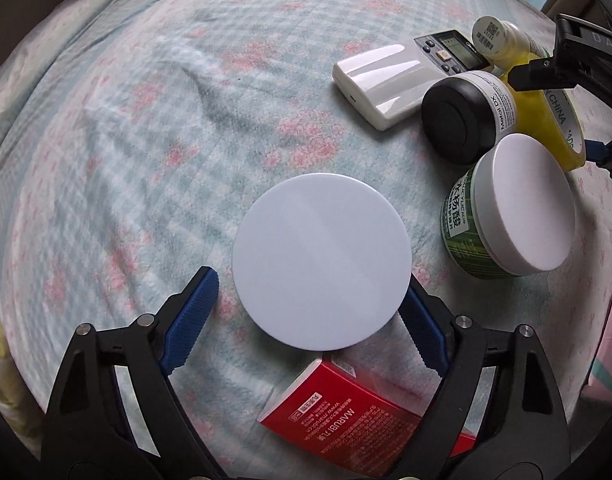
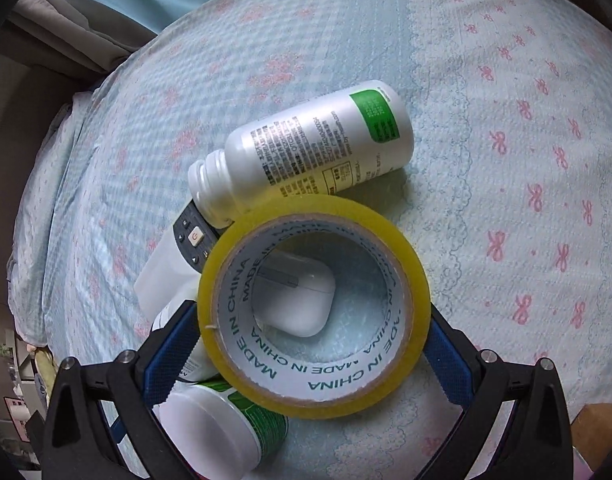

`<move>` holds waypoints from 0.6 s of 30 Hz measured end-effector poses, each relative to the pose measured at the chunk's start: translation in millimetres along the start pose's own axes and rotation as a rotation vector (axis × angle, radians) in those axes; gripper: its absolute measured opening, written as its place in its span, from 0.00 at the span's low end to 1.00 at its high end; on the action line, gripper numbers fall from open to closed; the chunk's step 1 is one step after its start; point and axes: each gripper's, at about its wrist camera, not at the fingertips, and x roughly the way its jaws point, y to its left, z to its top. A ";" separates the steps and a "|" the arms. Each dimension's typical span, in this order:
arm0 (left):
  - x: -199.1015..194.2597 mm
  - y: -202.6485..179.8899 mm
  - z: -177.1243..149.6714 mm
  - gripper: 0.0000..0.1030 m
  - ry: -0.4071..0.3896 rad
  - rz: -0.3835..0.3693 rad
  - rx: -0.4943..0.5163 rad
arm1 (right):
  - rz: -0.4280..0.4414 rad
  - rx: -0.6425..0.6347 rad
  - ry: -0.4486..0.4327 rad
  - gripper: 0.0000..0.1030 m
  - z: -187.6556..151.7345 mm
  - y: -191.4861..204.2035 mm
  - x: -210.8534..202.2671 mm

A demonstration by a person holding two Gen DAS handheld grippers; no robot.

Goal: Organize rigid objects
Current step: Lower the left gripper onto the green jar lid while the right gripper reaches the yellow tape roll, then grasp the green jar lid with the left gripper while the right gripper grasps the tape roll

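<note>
Straddling a round white lid point(image 1: 322, 262) on the bedspread point(image 1: 145, 140), the left gripper point(image 1: 310, 316) points steeply down with its blue pads set at the disc's two sides; the left pad point(image 1: 191, 316) stands clearly apart from the rim, while the right pad sits right at the edge, partly hidden behind it, so the jaws are spread and not clamped. A red box point(image 1: 346, 412) lies just near of the lid, between the gripper's arms. To the far right a cluster of items sits close together: a white power bank point(image 1: 382, 84), a remote control point(image 1: 452, 50) just behind it, a black-capped jar point(image 1: 462, 120), and a green jar with a white cap point(image 1: 510, 208) nearer the camera. In the right wrist view, the right gripper point(image 2: 314, 340) reaches around a yellow roll of tape point(image 2: 314, 308), one blue pad at each side of the roll and seemingly touching it, though whether they squeeze it I cannot tell. Through the roll's hole a white earbud case point(image 2: 297, 300) lies on the cloth. A white bottle with a green label point(image 2: 318, 148) lies on its side just beyond the tape, its open neck toward the remote at the left.
</note>
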 end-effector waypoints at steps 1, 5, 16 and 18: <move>0.2 -1.8 0.1 0.84 -0.008 0.005 0.007 | -0.002 0.010 -0.001 1.00 0.6 0.0 2.8; 2.4 -8.9 0.7 0.68 -0.023 0.008 0.040 | 0.000 0.045 -0.021 1.00 2.0 -1.7 6.0; -4.4 -0.3 2.8 0.66 -0.077 -0.043 0.031 | -0.025 0.026 -0.067 0.97 -2.7 3.2 -3.8; -9.7 1.5 4.8 0.66 -0.088 -0.047 0.029 | -0.032 0.018 -0.080 0.97 -3.5 4.8 -10.1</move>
